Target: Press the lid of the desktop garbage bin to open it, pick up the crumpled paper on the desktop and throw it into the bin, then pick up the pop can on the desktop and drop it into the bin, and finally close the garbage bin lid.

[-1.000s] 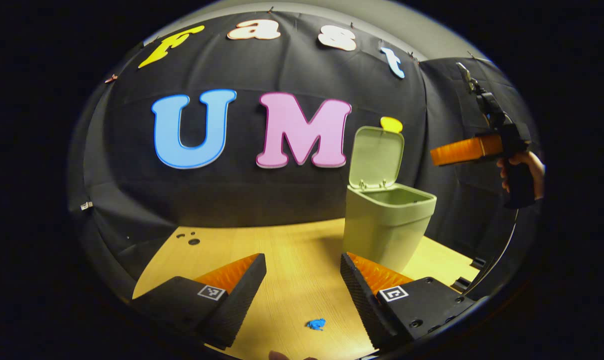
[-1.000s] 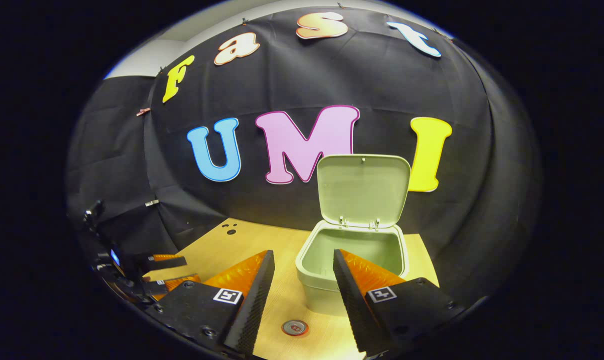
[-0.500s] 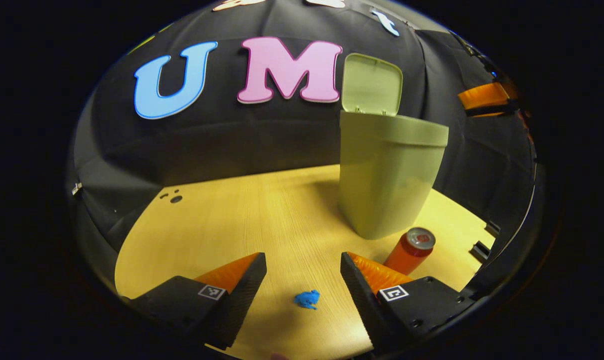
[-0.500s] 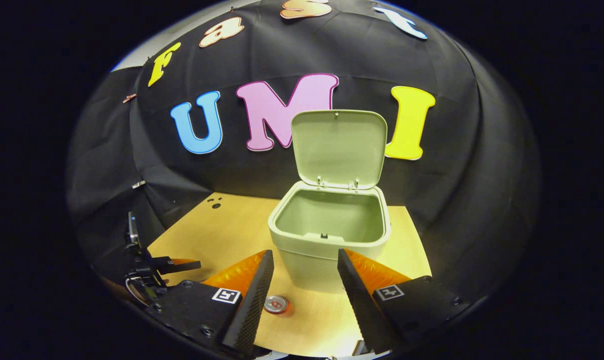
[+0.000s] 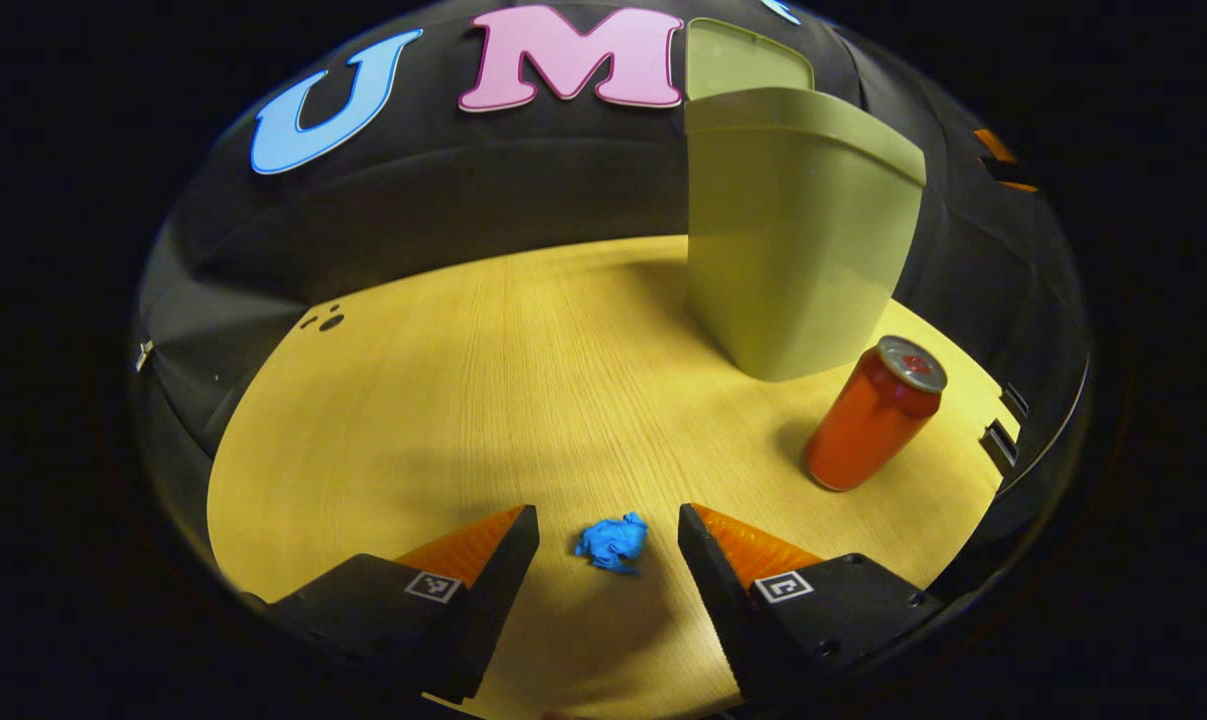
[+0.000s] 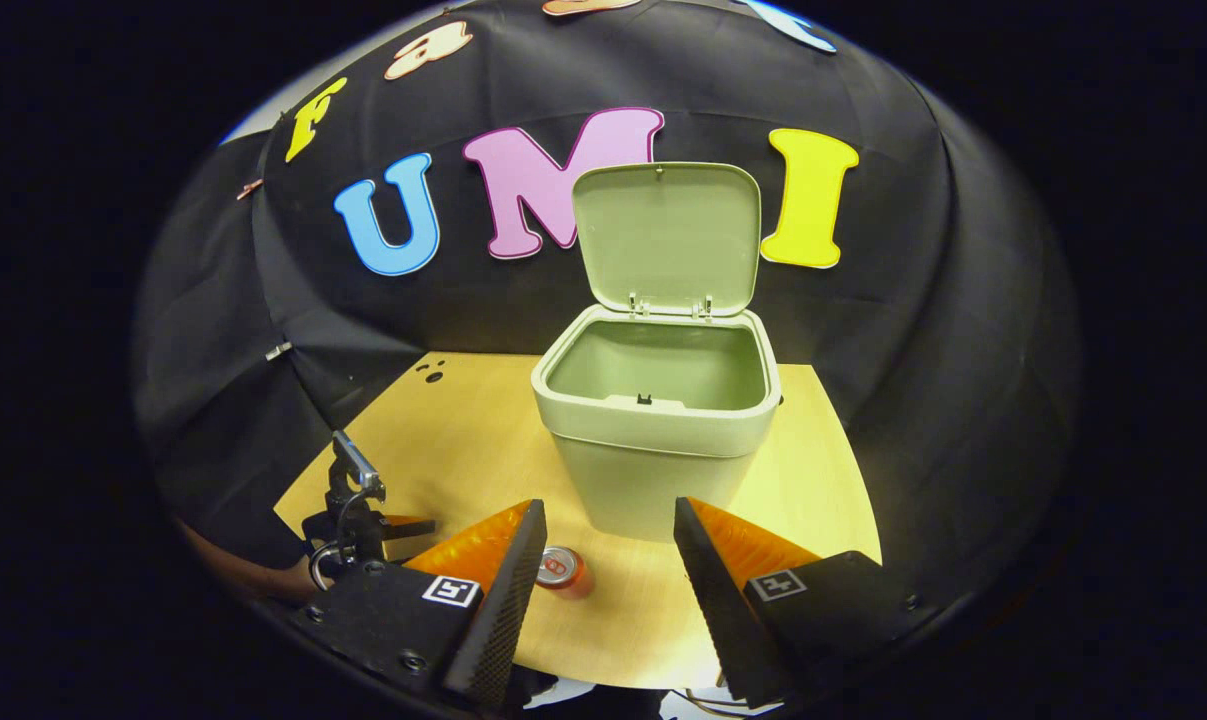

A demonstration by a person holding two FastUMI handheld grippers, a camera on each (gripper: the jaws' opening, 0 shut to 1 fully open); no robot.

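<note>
A pale green garbage bin [image 6: 658, 440] stands on the wooden desktop [image 5: 483, 400] with its lid [image 6: 666, 240] swung up and its inside bare. A small crumpled blue paper [image 5: 612, 542] lies on the desktop between the open fingers of my left gripper [image 5: 608, 540], untouched by either. A red pop can [image 5: 871, 415] stands upright to the right of the paper, in front of the bin [image 5: 793, 230]. My right gripper [image 6: 603, 530] hangs open high above the desktop, facing the bin. From up there the pop can [image 6: 563, 570] shows just beside its left finger, far below.
The left gripper's body [image 6: 358, 510], held by a hand, shows low at the left of the right gripper view. Small dark holes [image 5: 325, 322] mark the desktop's far left corner. Black cloth walls close the booth behind and beside the desk.
My left gripper has dropped toward the desktop and come forward, so the blue paper now lies between its fingers. The right gripper has drawn back and up from the bin.
</note>
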